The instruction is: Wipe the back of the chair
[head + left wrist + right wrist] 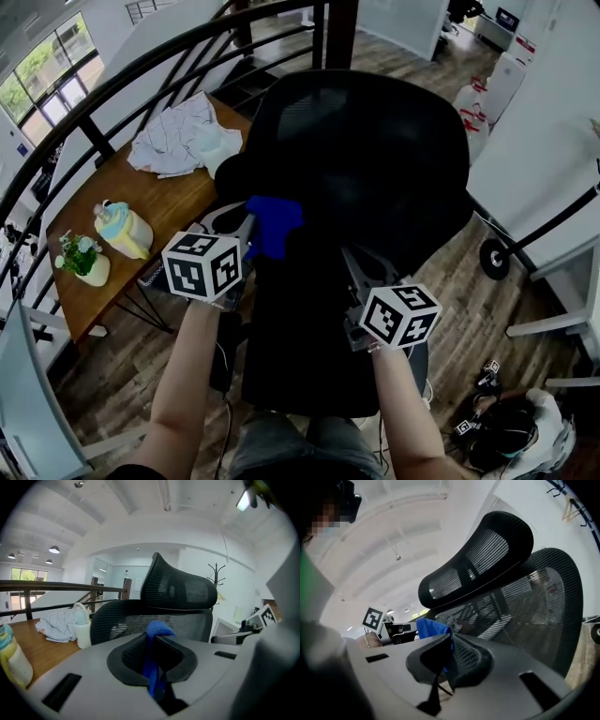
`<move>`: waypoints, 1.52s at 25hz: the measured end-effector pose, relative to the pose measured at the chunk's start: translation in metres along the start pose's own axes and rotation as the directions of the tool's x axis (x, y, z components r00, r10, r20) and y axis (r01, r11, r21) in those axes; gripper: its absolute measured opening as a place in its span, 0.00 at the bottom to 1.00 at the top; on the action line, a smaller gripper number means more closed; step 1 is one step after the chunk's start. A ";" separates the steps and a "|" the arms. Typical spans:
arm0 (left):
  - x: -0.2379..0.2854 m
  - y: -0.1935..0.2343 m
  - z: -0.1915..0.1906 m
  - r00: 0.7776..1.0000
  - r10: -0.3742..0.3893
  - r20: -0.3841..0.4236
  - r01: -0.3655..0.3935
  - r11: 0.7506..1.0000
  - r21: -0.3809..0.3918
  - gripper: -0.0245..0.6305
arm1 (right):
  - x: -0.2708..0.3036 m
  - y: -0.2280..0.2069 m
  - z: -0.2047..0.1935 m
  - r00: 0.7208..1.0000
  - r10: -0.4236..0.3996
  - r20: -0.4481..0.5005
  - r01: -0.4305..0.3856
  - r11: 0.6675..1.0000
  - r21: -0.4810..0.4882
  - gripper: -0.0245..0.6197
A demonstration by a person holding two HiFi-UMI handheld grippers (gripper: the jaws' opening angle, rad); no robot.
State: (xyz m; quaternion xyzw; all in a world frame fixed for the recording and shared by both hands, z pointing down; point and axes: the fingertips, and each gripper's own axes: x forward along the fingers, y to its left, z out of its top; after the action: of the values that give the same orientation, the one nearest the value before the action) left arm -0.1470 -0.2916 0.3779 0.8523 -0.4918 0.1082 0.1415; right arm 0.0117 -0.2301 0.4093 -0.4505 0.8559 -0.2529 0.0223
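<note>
The black mesh office chair [375,150] stands right in front of me, seen from above. In the left gripper view its backrest [131,620] and headrest [178,590] rise straight ahead. My left gripper [251,230] is shut on a blue cloth [274,220], held at the left side of the chair back; the cloth [157,630] bulges out above the jaws of the left gripper [154,660]. Low against the right side of the backrest, my right gripper [354,270] is shut and holds nothing. From the right gripper [449,660] the blue cloth [431,626] shows just behind its jaws, below the headrest [478,559].
A wooden table [178,202] stands to the left, with a crumpled white cloth [183,136], a yellow bottle [127,230] and a small potted plant [82,258] on it. A dark railing [141,66] curves behind it. Bags [506,431] lie on the floor at lower right.
</note>
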 end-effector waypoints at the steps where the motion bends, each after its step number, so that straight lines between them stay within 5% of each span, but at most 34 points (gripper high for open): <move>1: 0.003 -0.010 0.000 1.000 -0.022 -0.001 0.022 1.000 0.004 0.10 | -0.005 -0.004 0.002 1.000 -0.010 0.008 0.010 1.000 0.002 0.09; 10: 0.046 -0.119 -0.010 0.974 -0.221 -0.060 0.224 0.973 0.057 0.10 | -0.060 -0.044 0.013 0.992 -0.114 0.058 0.111 0.993 0.048 0.09; 19: 0.101 -0.253 -0.050 0.890 -0.423 -0.172 0.438 0.897 0.063 0.10 | -0.127 -0.098 0.007 0.963 -0.249 0.104 0.239 0.966 0.099 0.09; 27: 0.144 -0.329 -0.077 0.826 -0.495 -0.269 0.527 0.847 0.062 0.10 | -0.168 -0.140 -0.002 0.932 -0.344 0.118 0.327 0.935 0.140 0.09; 34: 0.175 -0.334 -0.094 0.831 -0.454 -0.321 0.499 0.864 0.071 0.10 | -0.168 -0.153 -0.015 0.933 -0.348 0.097 0.331 0.931 0.154 0.09; 38: 0.182 -0.317 -0.096 0.855 -0.407 -0.321 0.449 0.891 0.067 0.10 | -0.160 -0.155 -0.014 0.936 -0.338 0.095 0.321 0.934 0.158 0.09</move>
State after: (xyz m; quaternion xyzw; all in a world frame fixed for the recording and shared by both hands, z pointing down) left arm 0.2139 -0.2538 0.4840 0.9219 -0.2535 0.2353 0.1747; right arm 0.2203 -0.1716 0.4617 -0.5996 0.7453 -0.2848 0.0627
